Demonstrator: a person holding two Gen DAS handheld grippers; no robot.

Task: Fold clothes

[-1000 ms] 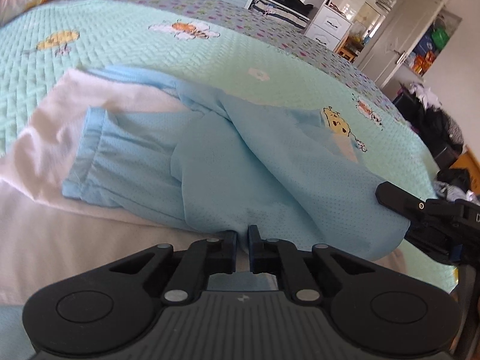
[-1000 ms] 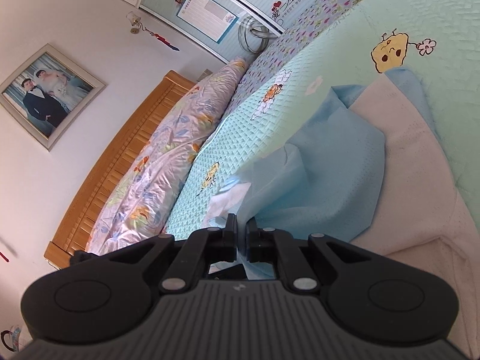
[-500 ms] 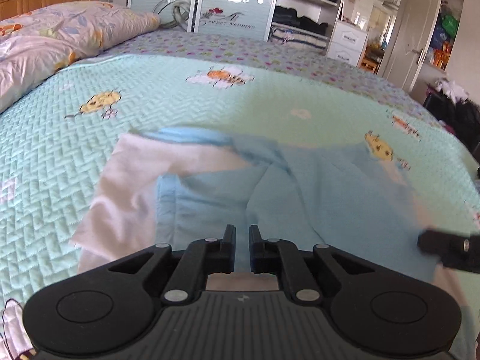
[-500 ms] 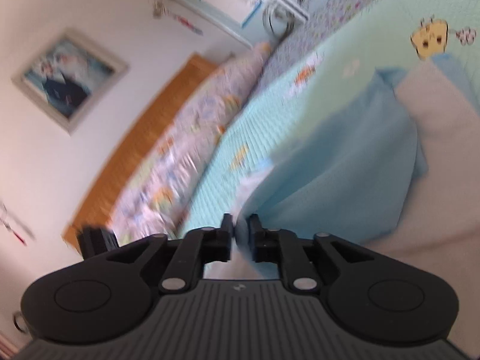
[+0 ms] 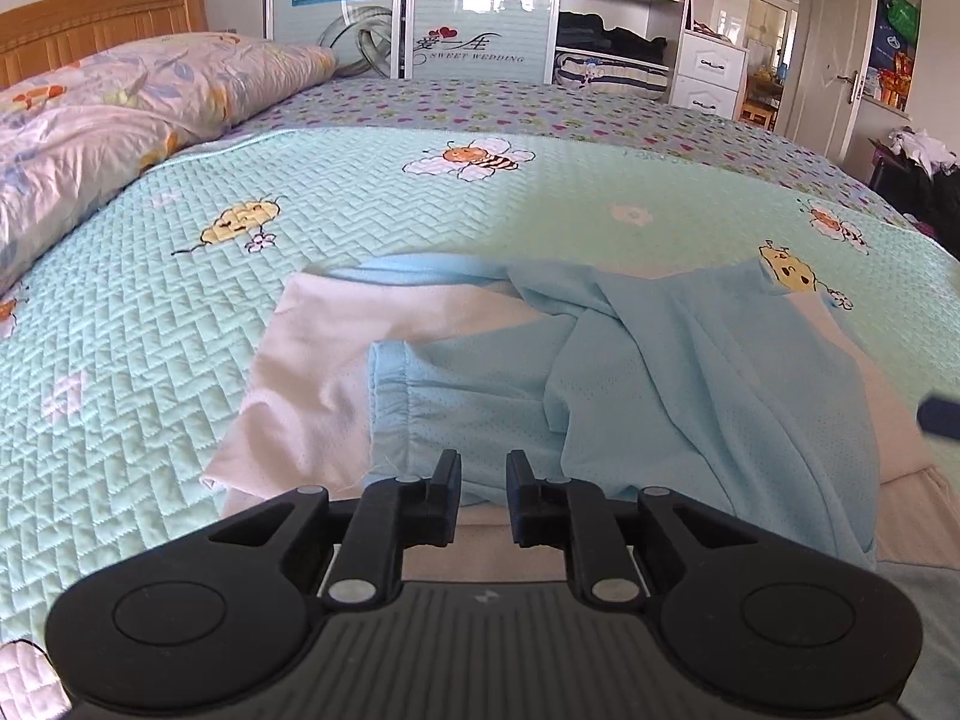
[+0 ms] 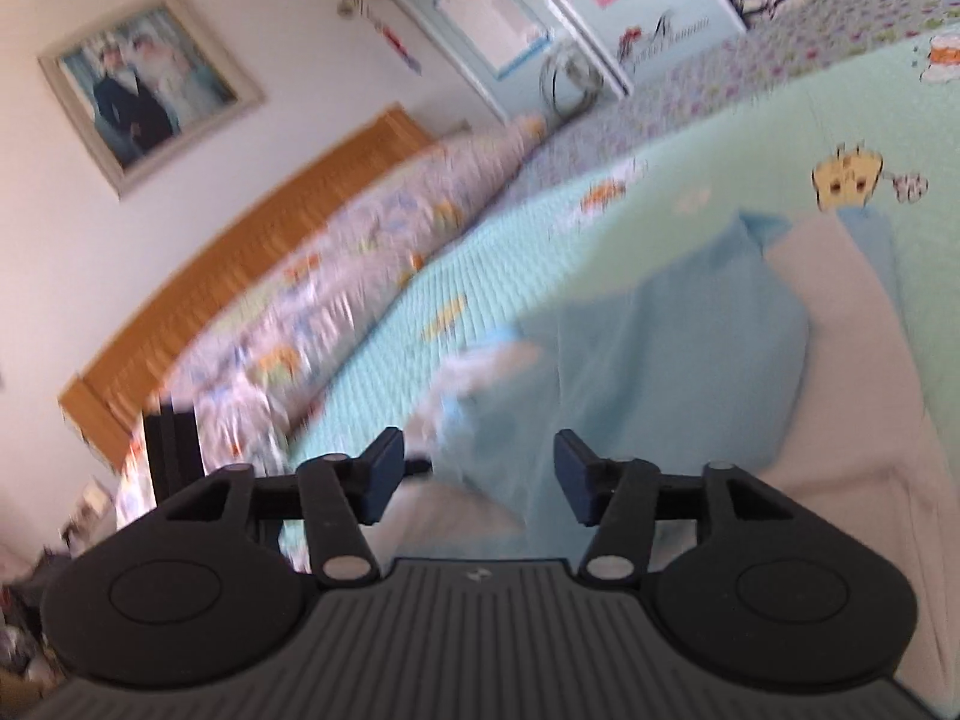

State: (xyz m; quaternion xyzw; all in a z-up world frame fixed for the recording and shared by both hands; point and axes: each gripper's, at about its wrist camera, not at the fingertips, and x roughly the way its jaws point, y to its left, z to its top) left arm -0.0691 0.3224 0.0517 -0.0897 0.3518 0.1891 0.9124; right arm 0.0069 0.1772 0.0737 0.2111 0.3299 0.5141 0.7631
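Observation:
A garment with a white body (image 5: 312,372) and light-blue mesh sleeves (image 5: 690,396) lies partly folded on the bed. One blue sleeve with a gathered cuff (image 5: 390,402) is laid across the white body. My left gripper (image 5: 483,483) hovers just in front of that cuff, jaws a little apart and empty. My right gripper (image 6: 474,468) is open and empty above the blue fabric (image 6: 672,360), which lies loose below it. The right view is motion-blurred. The tip of the right gripper shows at the left view's right edge (image 5: 939,415).
The bed has a mint quilted cover (image 5: 150,324) with bee prints. Floral pillows (image 5: 120,96) and a wooden headboard (image 5: 90,24) stand at the left. A wardrobe (image 5: 480,12), drawers (image 5: 708,72) and a door (image 5: 840,48) are behind. Dark clothes (image 5: 924,174) pile up at far right.
Both grippers let go of the blue fabric and pulled back. The right jaws opened wide, the left jaws parted slightly. The blue sleeve dropped onto the garment.

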